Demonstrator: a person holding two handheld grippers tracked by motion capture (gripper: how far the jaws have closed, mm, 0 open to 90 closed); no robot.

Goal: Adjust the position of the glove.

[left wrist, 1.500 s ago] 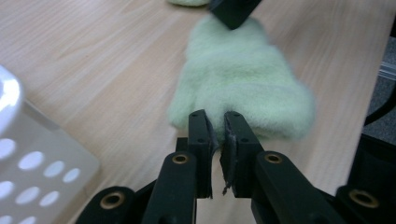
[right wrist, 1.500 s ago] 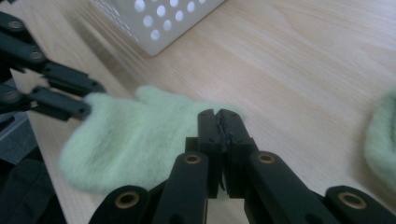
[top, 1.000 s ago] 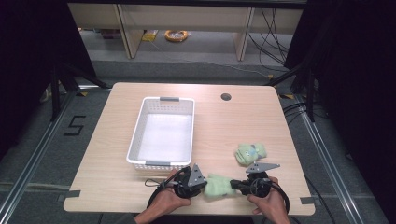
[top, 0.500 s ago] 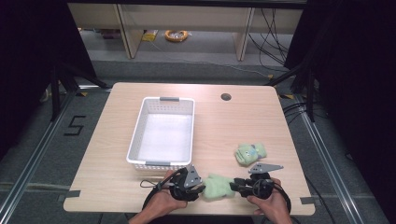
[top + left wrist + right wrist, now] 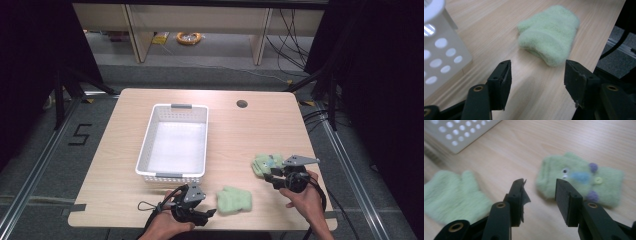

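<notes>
- Both tongs are standing apart with nothing between their pads: the left gripper (image 5: 209,213), whose jaws have just been opening, is facing the plain green mitten (image 5: 234,200) lying flat just ahead of its tips, clear of them.
- Meanwhile the right gripper (image 5: 269,177), its jaws also having just been opening, is pointing at the decorated mitten (image 5: 584,182), which is lying just beyond its tips, face and buttons up.
- Judging by this, the plain mitten is being left alone and the decorated one is becoming the target; the next move is calling for a short reach forward and a clamp on its near cuff.
- Beyond the left gripper, the white perforated basket (image 5: 150,145) is sitting empty.
- Underneath, the pale wooden table (image 5: 240,135) is standing on a grey floor, with dark curtains hanging at both sides.
</notes>
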